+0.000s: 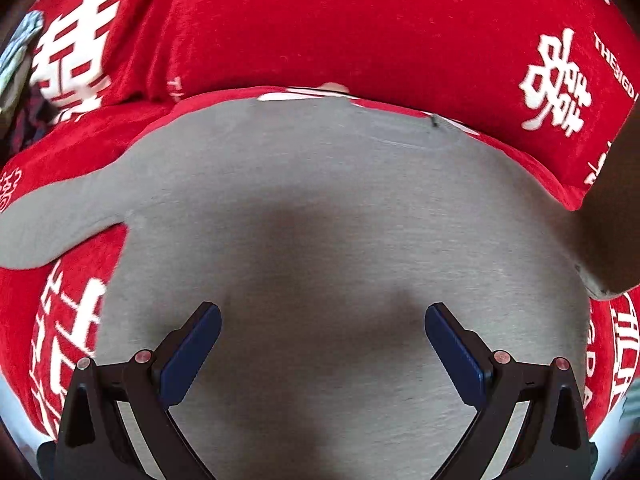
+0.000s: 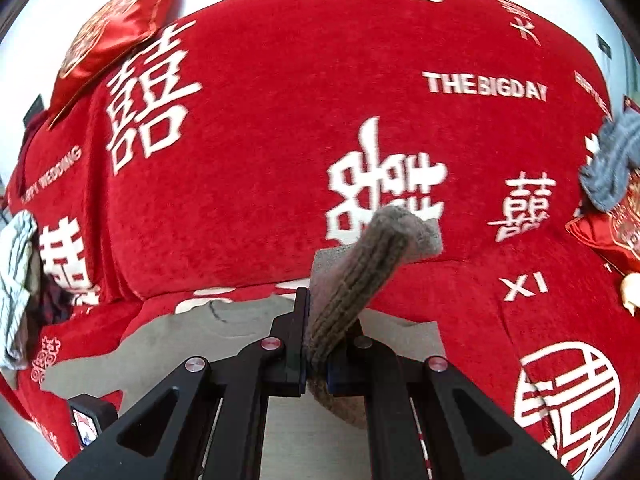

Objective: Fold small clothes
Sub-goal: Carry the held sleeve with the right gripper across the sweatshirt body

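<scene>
L wrist view: left gripper (image 1: 322,344) hangs over a grey garment (image 1: 320,208) spread flat on a red cover w/ white characters (image 1: 340,28). Jaws stand wide apart, nothing between them, blue pads (image 1: 192,354) clear of the fabric as far as can be told. A sleeve (image 1: 60,224) runs out to the left of the tongs, past the left finger. A dark shadow lies on the cloth just ahead of the tips. At the right edge a dark blurred shape covers the garment's far side; can't tell what it is. Neckline sits straight ahead of the tongs, at the far rim of the garment.

R wrist view shows what the other doesn't: right gripper (image 2: 316,364) is clamped tight on a ribbed grey-brown cuff (image 2: 348,276), which sticks up and forward from between the fingers, its end flopping to the right. Flat part of the same grey garment (image 2: 240,320) lies below and left of the tongs. Also only here: a shiny red cushion (image 2: 116,28) far ahead-left, a striped cloth (image 2: 16,280) at the left edge, a blue-grey knit item (image 2: 612,156) on a second red cushion (image 2: 608,224) at the right edge

The cover's print reads "THE BIG DAY" ahead of the right tongs
</scene>
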A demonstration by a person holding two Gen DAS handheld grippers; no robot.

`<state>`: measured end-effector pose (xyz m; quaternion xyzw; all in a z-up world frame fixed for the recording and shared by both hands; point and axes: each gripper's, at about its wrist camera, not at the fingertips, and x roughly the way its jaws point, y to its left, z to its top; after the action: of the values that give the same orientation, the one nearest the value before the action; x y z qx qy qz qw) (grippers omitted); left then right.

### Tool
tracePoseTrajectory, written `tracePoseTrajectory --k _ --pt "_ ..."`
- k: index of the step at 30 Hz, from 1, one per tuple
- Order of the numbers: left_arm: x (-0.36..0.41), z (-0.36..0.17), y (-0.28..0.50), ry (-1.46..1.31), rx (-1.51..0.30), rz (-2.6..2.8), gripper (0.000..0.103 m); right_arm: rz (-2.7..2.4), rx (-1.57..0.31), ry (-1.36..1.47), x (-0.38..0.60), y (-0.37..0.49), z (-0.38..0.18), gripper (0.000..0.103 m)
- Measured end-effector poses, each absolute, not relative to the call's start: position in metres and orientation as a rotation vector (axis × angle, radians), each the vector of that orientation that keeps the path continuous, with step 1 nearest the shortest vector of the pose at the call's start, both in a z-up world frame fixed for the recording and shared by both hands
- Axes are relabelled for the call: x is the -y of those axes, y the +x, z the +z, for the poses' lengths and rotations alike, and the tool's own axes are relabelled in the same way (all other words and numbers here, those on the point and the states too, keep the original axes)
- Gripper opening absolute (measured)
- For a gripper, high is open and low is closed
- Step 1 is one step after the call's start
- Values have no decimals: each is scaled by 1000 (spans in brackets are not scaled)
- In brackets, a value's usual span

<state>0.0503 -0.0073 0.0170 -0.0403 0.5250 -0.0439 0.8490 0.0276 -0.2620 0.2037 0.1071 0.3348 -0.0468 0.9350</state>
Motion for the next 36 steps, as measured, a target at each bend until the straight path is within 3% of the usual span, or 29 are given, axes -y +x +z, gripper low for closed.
tracePoseTrajectory --k 21,36 --pt "-60 16 35 -175 -1074 -54 102 19 -729 87 124 60 181 7" --pt "-79 36 13 -157 -1031 -74 102 58 -798 108 67 74 123 7"
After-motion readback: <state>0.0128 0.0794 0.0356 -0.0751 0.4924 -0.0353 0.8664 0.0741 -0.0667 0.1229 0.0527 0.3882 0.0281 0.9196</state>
